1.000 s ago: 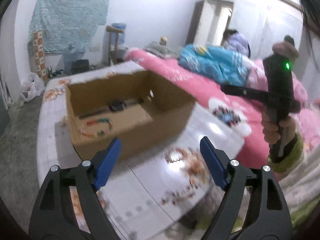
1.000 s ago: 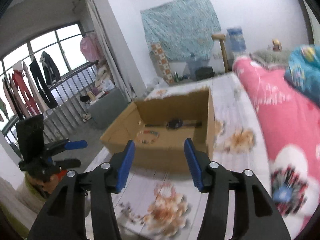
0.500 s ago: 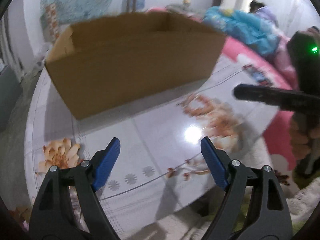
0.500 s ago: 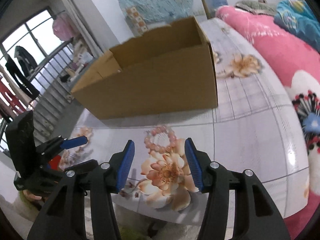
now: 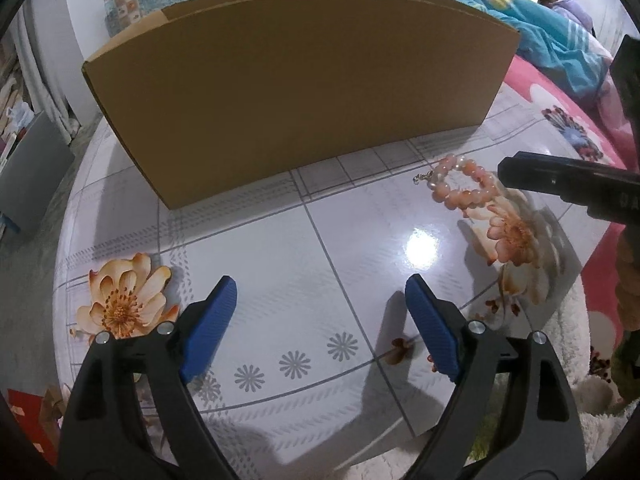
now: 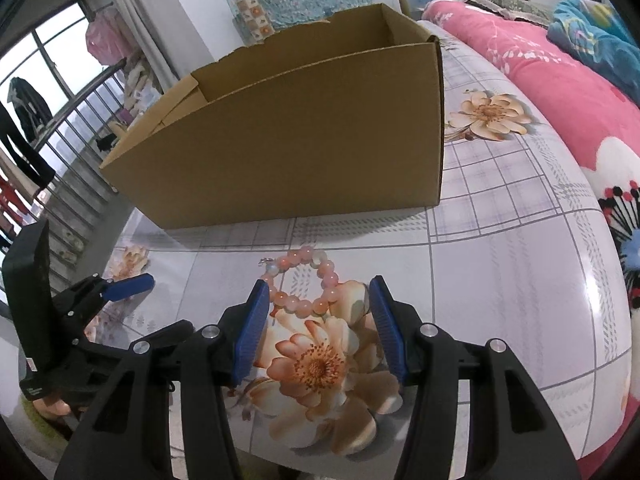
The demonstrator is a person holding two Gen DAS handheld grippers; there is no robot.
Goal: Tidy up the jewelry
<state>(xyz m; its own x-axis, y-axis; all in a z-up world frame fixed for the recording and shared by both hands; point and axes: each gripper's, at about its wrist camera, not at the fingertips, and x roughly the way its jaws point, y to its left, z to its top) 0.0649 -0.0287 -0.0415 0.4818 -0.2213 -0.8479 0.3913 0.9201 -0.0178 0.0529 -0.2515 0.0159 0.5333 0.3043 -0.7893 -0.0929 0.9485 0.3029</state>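
Observation:
A pink bead bracelet [image 6: 304, 280] lies on the floral table top in front of an open cardboard box [image 6: 304, 132]. My right gripper [image 6: 318, 300] is open, low over the table, with the bracelet just ahead of and partly between its blue pads. In the left wrist view the bracelet [image 5: 464, 188] lies at the right, beside the right gripper's black finger [image 5: 560, 184]. My left gripper [image 5: 320, 316] is open and empty over bare table, in front of the box [image 5: 300, 92]. The box's inside is hidden.
The glossy table [image 5: 304, 264] has a near edge just below both grippers. A bed with pink bedding [image 6: 560, 80] lies along the right. A railing and hanging clothes [image 6: 32, 128] are at the left. A person [image 5: 560, 0] sits far back.
Both grippers have dropped from above the box to table level. The box's inside is no longer visible. The right gripper has closed in on the bracelet, which now sits at its pads.

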